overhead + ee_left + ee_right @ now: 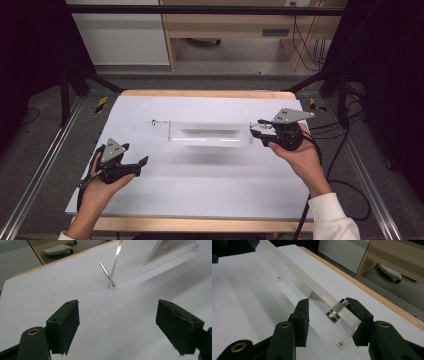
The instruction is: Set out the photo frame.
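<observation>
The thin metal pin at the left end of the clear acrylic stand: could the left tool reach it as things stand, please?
Probably yes. The left tool is open and holds nothing, its jaws point toward the metal pin, and bare white table lies between them. The clear acrylic stand is beyond the pin, not in the way.

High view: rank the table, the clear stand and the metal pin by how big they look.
1. Table, by far the largest.
2. Clear stand, mid-table.
3. Metal pin, a thin sliver at the stand's left end.
</observation>
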Available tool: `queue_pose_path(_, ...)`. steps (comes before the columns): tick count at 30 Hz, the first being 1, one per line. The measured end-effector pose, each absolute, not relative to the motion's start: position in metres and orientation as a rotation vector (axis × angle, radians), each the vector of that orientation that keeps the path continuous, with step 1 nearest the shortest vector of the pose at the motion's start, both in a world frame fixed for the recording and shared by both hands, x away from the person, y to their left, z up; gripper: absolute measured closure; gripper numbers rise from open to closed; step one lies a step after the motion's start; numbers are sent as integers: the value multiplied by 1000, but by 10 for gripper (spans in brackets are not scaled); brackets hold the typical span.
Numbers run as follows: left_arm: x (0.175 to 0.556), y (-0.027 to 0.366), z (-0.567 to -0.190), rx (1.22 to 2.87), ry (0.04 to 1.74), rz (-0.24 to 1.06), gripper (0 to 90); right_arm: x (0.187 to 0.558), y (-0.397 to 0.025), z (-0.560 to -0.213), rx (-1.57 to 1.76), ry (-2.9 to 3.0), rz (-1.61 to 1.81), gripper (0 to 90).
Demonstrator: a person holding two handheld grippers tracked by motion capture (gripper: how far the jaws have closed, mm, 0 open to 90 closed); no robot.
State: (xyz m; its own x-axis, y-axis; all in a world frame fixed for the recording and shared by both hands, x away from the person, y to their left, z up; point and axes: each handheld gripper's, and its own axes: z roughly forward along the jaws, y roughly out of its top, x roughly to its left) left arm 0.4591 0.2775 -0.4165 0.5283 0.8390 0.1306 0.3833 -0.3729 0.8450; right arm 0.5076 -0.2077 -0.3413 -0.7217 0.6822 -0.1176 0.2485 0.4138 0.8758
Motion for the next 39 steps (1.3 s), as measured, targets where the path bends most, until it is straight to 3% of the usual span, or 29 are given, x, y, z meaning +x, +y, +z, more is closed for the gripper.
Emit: queue_pose_path(39,455,288,-448,2084,1046,691,180,563,-213,-335,953,2050,1428,521)
